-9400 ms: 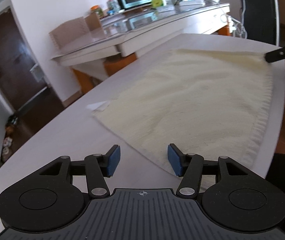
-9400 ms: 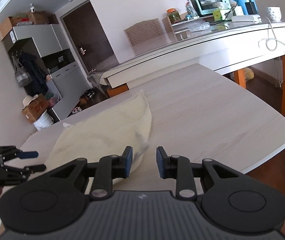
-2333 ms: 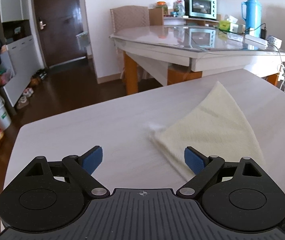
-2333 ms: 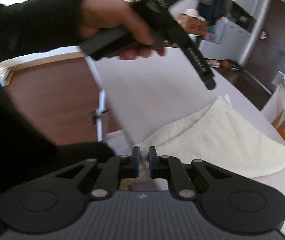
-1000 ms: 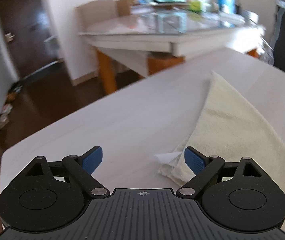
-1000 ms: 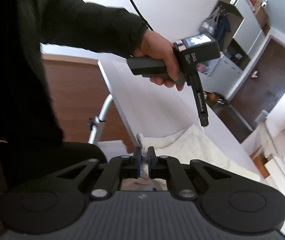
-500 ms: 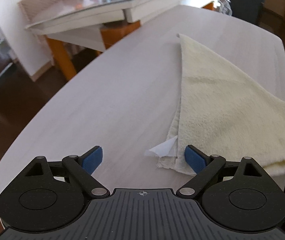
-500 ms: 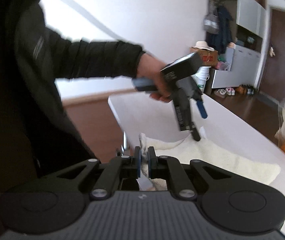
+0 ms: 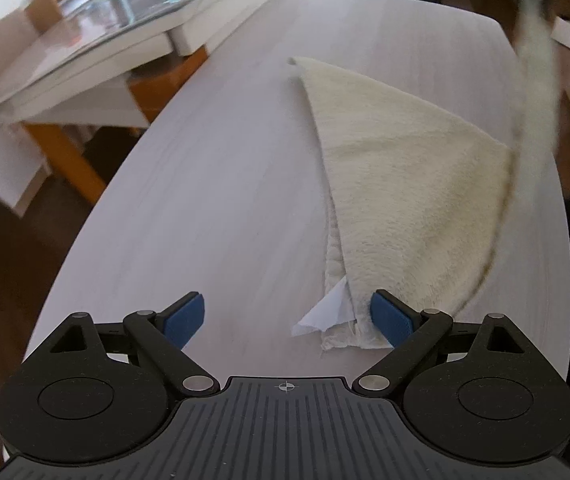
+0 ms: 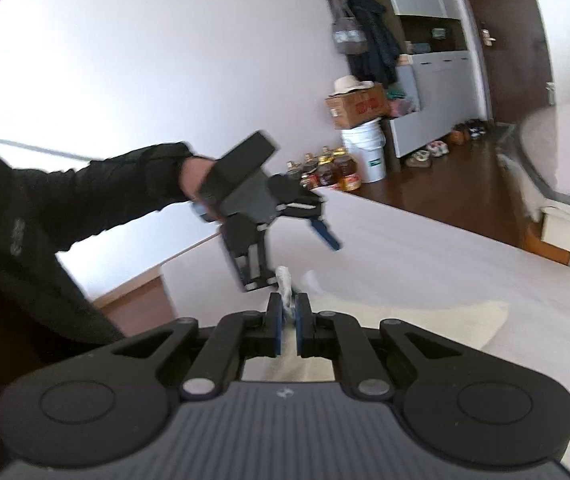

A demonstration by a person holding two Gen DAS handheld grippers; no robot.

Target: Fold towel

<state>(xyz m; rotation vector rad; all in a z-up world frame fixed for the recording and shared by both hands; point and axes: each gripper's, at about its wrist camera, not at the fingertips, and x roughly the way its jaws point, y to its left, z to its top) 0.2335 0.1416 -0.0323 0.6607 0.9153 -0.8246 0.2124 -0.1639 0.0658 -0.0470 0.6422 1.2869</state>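
Observation:
A cream towel (image 9: 405, 184) lies folded on the pale wooden table (image 9: 221, 184), its near corner with a white label (image 9: 325, 316) pointing at me. My left gripper (image 9: 287, 318) hovers open over that corner, the right pad beside the towel's edge. A lifted strip of towel (image 9: 533, 80) rises blurred at the right. In the right wrist view my right gripper (image 10: 288, 316) is shut on a towel corner (image 10: 284, 280), with the rest of the towel (image 10: 425, 320) draped below. The left gripper (image 10: 269, 208) shows there too, held by a hand in a dark sleeve.
A second table with orange legs (image 9: 97, 80) stands beyond the far left edge. In the right wrist view a cardboard box (image 10: 359, 110), a white bucket (image 10: 367, 152) and bottles (image 10: 329, 172) sit on the floor by grey cabinets. The person's dark body fills the left.
My right gripper has swung across and lifted its towel corner, rolling as it went. The left gripper has tipped further down over the near towel corner and stayed open.

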